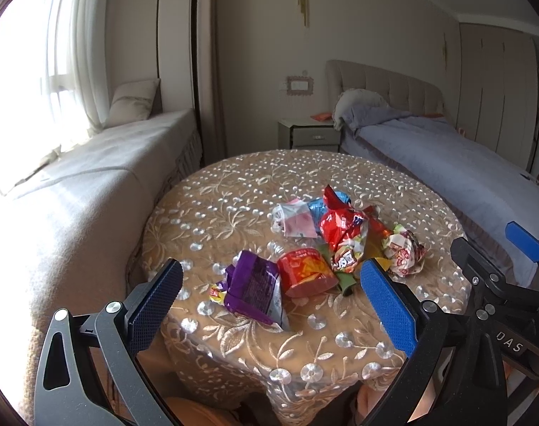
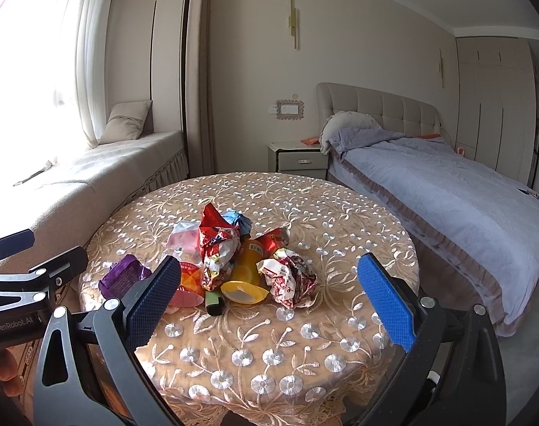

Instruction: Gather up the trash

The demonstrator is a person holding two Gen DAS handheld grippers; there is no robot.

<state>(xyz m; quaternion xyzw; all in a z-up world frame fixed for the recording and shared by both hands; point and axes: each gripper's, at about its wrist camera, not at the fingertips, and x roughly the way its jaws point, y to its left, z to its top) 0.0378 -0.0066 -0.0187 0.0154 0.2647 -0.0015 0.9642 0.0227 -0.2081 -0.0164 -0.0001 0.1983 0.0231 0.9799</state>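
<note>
A heap of trash lies on a round table (image 1: 304,170) (image 2: 340,213) with a beige embroidered cloth. It holds a purple wrapper (image 1: 253,285) (image 2: 122,277), an orange-red cup on its side (image 1: 304,271), a red snack bag (image 1: 340,223) (image 2: 216,234), a crumpled red-white wrapper (image 1: 404,250) (image 2: 290,278), a pink-white packet (image 1: 297,220) (image 2: 186,238) and a yellow cup (image 2: 246,277). My left gripper (image 1: 273,301) is open and empty, just short of the purple wrapper. My right gripper (image 2: 273,298) is open and empty, near the crumpled wrapper.
A cushioned window seat (image 1: 92,177) runs along the left. A bed (image 2: 446,195) with a grey-blue cover stands at the right, a nightstand (image 2: 297,158) behind the table. The right gripper's body (image 1: 500,284) shows in the left view, the left gripper's body (image 2: 28,284) in the right view.
</note>
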